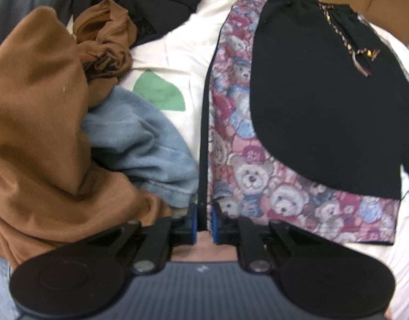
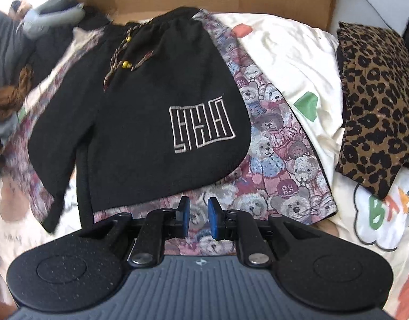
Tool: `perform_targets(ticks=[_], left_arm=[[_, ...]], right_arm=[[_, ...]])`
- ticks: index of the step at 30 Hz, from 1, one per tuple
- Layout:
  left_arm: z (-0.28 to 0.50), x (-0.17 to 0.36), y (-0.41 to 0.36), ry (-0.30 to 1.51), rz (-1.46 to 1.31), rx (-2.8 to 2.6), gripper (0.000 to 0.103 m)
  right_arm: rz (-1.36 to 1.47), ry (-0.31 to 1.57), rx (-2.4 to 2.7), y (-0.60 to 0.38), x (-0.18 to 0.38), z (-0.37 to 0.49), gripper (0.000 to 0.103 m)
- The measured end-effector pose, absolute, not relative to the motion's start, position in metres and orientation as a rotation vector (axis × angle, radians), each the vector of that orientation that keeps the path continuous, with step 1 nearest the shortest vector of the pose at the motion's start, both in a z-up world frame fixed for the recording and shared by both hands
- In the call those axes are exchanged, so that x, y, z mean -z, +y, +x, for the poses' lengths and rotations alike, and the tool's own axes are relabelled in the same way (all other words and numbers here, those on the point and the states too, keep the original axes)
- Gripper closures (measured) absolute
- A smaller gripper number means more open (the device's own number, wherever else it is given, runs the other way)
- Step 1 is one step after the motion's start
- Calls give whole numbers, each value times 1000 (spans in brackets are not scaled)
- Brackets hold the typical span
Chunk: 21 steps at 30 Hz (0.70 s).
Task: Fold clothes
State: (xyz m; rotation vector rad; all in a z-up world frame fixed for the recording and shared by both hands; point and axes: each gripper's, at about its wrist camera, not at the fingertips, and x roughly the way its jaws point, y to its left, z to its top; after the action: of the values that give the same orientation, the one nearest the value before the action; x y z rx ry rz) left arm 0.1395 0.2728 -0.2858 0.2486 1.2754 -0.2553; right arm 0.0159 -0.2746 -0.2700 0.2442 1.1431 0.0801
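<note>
Clothes lie heaped on the left of the bed: a brown garment (image 1: 39, 122) over a blue denim piece (image 1: 140, 146), dark things behind. The left tongs (image 1: 204, 222) are clenched on the dark edge of a bear-print blanket (image 1: 231, 122), pinched between the blue pads. Black shorts (image 2: 140, 122) with a drawstring and a stitched white logo lie flat on that blanket, in the middle of the cream sheet (image 2: 292, 61). The right tongs (image 2: 198, 214) hang released just above the blanket's near edge, below the shorts' hem. A leopard-print cloth (image 2: 377, 106) sits far right.
</note>
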Motion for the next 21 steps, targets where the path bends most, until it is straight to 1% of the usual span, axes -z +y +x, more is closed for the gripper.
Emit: perform_targets(ticks=[2, 4, 6, 14, 21], left_arm=[[139, 279, 266, 1280, 250, 261, 92], [139, 272, 259, 1285, 252, 266, 92], [139, 265, 251, 1290, 254, 272, 92], [133, 242, 208, 1297, 212, 327, 92], [129, 233, 171, 1304, 190, 386, 93]], right_arm=[[267, 1127, -82, -275, 269, 19, 81], [274, 1111, -96, -274, 267, 22, 74], [273, 1094, -114, -271, 264, 26, 72], [285, 1040, -172, -262, 255, 41, 71], [340, 1000, -242, -247, 253, 47, 71]])
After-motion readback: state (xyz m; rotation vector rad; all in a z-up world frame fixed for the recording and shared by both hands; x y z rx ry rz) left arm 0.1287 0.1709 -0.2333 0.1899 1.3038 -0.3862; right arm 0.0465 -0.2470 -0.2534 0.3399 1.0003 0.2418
